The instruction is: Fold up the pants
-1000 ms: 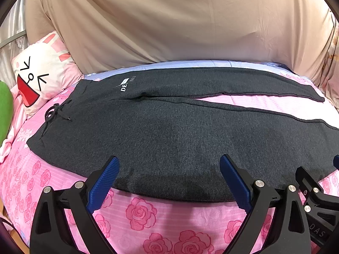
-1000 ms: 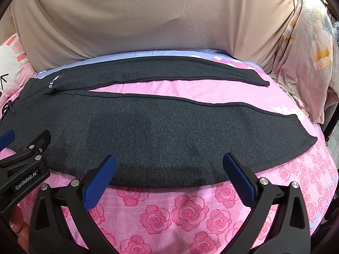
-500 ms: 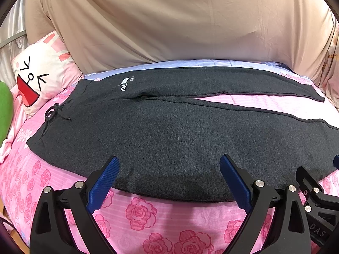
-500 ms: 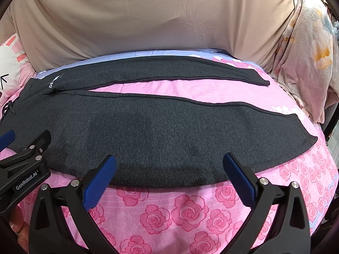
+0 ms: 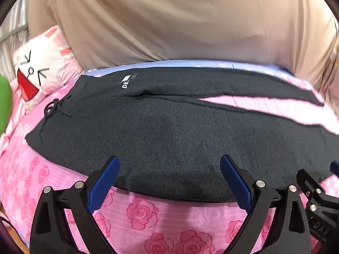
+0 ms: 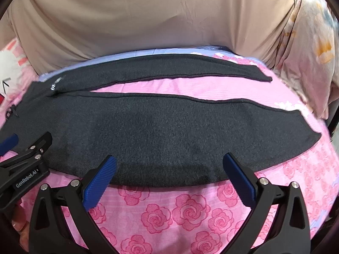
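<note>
Far left of the bed, a cartoon-face pillow (image 5: pixel 38 72) sits against the head end, just beside the waistband of the pants (image 5: pixel 169 131).

The pants lie flat across the rose-print bedsheet (image 5: pixel 148 218). The waist and drawstring (image 5: pixel 53 110) are toward the bed's left end. Both legs run toward its right end, splayed in a narrow V with pink sheet showing between them. The near leg lies along the bed's front edge, the far leg along the back edge under the beige drape (image 6: pixel 148 21). We judge this spread is deliberate: opened out flat, so one leg can be laid over the other.

Our left tongs (image 5: pixel 169 180) hang released, wide apart, over the near hem line below the seat area, apart from the cloth and grasping nothing.

Our right tongs (image 6: pixel 169 173) are likewise released and empty, poised over the near edge of the near leg about mid-length. The cuff (image 6: pixel 300 131) lies further right, untouched.

We read both as lined up along the near edge to pinch it and carry it back over the far leg. No fold is made yet.
</note>
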A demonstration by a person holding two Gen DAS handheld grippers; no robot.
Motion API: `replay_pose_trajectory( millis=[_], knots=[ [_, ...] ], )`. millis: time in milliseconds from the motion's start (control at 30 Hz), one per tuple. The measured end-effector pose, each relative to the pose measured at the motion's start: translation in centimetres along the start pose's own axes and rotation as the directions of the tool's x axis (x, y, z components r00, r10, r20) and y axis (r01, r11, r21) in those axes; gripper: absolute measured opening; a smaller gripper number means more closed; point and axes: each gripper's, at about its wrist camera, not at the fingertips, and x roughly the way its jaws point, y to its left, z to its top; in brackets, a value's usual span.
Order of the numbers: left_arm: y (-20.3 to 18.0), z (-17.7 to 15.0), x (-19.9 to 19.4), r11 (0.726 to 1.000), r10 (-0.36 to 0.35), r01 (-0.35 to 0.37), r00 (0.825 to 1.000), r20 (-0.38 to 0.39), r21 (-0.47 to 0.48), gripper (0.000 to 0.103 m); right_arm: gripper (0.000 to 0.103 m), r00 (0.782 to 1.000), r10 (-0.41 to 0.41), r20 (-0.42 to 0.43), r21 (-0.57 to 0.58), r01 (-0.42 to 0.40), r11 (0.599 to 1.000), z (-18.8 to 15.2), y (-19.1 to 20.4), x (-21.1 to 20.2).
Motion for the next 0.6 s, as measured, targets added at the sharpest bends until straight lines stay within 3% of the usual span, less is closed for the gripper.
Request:
replay_pose_trajectory(
  millis=[133, 267, 467, 600],
  knots=[
    [3.4, 2.0, -0.2, 0.998, -0.034, 0.032, 0.999, -0.033, -0.054, 0.095, 0.098, 0.999, -0.005, 0.042, -0.008, 0.005, 1.0, 0.9, -3.2, -0.2],
    [9.0, 7.3, -0.4, 0.993, 0.02, -0.015, 0.999, 0.046, -0.119, 0.095, 0.098, 0.997, -0.017, 0.07, 0.069, 0.013, 0.998, 3.4, -10.1, 1.3],
    [16.8, 16.3, 5.0, 0.97, 0.202, -0.193, 0.978, 0.047, -0.145, 0.096, 0.098, 0.997, -0.049, 0.066, 0.163, 0.037, 0.986, 9.4, -19.9, 5.4],
    [22.2, 20.7, 12.2, 0.92, 0.354, -0.356, 0.934, -0.041, -0.164, 0.096, 0.098, 0.993, -0.108, 0.043, 0.186, 0.099, 0.978, 13.5, -24.7, 9.7]
  ],
)
